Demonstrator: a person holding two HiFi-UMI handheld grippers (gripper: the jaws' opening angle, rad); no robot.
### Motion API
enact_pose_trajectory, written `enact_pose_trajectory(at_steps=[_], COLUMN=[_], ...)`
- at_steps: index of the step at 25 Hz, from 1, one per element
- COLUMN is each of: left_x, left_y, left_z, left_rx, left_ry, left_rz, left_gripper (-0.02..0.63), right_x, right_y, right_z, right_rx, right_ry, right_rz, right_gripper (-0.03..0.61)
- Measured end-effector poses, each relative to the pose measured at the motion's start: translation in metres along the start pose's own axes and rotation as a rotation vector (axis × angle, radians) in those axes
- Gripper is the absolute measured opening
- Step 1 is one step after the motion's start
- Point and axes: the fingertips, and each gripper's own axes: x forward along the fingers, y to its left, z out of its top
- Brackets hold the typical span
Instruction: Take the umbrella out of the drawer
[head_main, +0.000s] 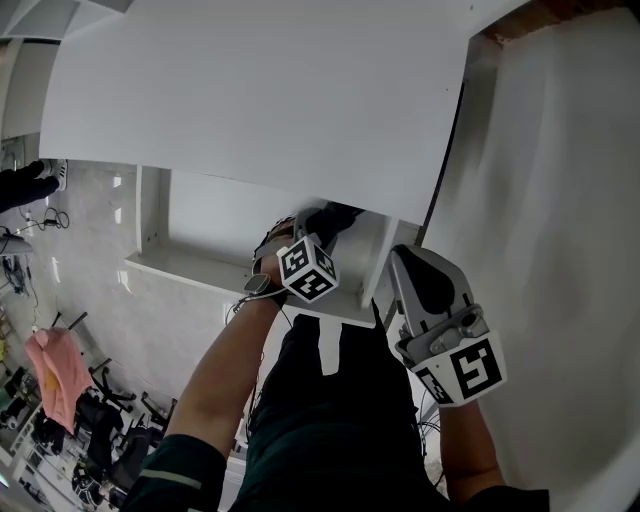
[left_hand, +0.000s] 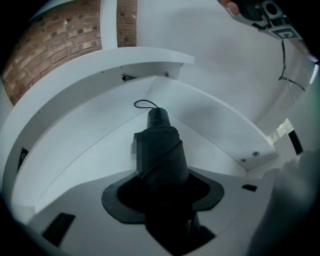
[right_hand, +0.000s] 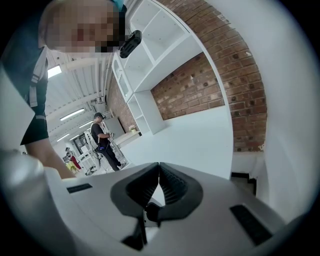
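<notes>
A folded black umbrella (left_hand: 160, 145) lies in the open white drawer (left_hand: 100, 80), its cord loop (left_hand: 142, 104) at the far end. My left gripper (left_hand: 162, 192) points steeply down into the drawer, and its jaws hug the near part of the umbrella on both sides. In the head view the left gripper (head_main: 330, 215) reaches into the drawer (head_main: 200, 272) under a white top panel, which hides the umbrella. My right gripper (head_main: 405, 258) hangs beside the drawer's right corner. It is shut with nothing in it, and the pads (right_hand: 159, 167) meet at the tips.
A large white cabinet panel (head_main: 260, 90) overhangs the drawer. A white wall (head_main: 550, 250) stands to the right. Pink cloth (head_main: 55, 370) and dark gear lie on the floor at lower left. A brick wall (right_hand: 200, 85) and a standing person (right_hand: 102, 140) show behind.
</notes>
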Motion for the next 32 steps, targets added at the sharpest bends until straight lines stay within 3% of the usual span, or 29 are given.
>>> enact_pose_trajectory(at_steps=[9, 17, 23, 32], left_x=[-0.011, -0.045, -0.093, -0.169], left_y=[0.001, 0.001, -0.012, -0.012], left_z=[-0.007, -0.005, 0.014, 0.034], left_rx=[0.148, 0.228, 0.203, 0.083], left_ry=[0.063, 0.023, -0.043, -0.214], left_rz=[-0.036, -0.049, -0.038, -0.007], left_gripper=[0.192, 0.192, 0.193, 0.193], right_x=[-0.007, -0.011, -0.035, -0.05], right_y=[0.003, 0.019, 0.028, 0.049], right_z=[0.012, 0.013, 0.021, 0.049], right_rx=[0.002, 0.002, -0.006, -0.049], right_ry=[-0.022, -0.044, -0.048, -0.099], right_rz=[0.001, -0.001, -0.039, -0.093], right_gripper=[0.005, 0.005, 0.005, 0.005])
